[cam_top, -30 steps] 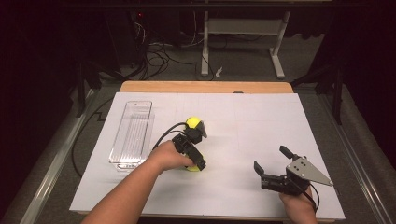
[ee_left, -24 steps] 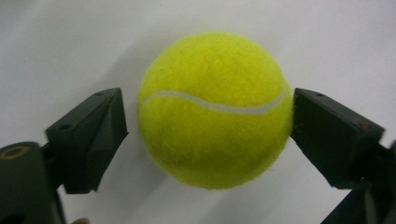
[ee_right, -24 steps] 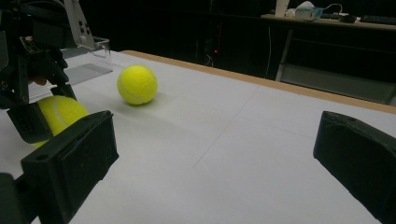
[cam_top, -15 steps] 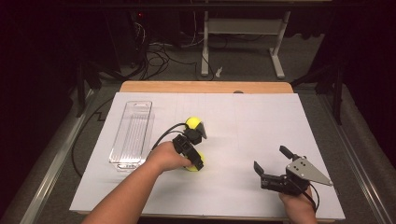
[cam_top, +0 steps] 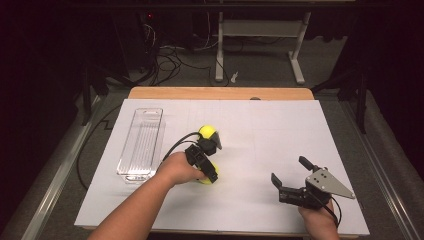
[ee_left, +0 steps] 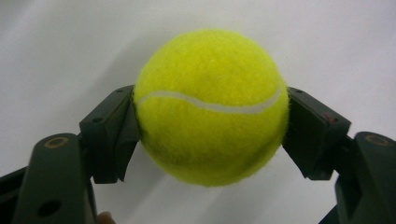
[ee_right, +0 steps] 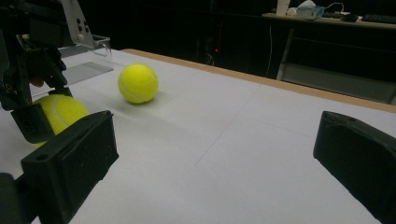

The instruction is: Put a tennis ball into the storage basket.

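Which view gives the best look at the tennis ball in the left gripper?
The left gripper view: the held tennis ball sits large and sharp, a jaw pressed on each side. In the high view the hand and left gripper mostly cover it. The right gripper view catches it partly, at the edge.

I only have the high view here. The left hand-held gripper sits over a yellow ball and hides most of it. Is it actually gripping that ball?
Observer: Yes. In the left gripper view both pads press the sides of the tennis ball; the left hand-held gripper is shut on it.
Operator: Is the ball lifted?
Observer: I cannot tell; white table lies behind it.
Operator: And the right one?
Observer: The right hand-held gripper is open, nothing between its jaws.
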The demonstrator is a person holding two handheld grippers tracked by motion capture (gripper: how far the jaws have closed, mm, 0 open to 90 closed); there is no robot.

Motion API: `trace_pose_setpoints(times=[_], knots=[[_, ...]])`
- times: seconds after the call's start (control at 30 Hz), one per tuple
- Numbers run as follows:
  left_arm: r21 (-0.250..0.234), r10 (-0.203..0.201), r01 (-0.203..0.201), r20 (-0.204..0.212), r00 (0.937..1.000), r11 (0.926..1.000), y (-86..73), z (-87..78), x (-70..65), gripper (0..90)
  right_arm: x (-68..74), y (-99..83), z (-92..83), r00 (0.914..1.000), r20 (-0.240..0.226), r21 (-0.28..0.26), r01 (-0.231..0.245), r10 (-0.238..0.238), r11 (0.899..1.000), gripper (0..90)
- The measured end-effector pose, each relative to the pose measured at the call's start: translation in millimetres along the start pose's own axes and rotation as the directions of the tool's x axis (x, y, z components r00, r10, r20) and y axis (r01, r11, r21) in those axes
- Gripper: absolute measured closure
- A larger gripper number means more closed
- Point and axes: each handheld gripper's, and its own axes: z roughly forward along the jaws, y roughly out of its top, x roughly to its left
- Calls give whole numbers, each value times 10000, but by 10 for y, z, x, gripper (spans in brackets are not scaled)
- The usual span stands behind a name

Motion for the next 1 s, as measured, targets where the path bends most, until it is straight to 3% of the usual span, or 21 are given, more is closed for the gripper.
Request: trace_pose_setpoints(times=[0.5,1.0], knots=[[50,-169,169,-90,9998,9998,6,-19,-11,271,-2,0,3,10000,-8,-2,4,-4,10000,2],[-111,-428,430,119,9990,9990,-205,-334,46,271,16,-5,20,10000,-34,60,66,-66,10000,2]])
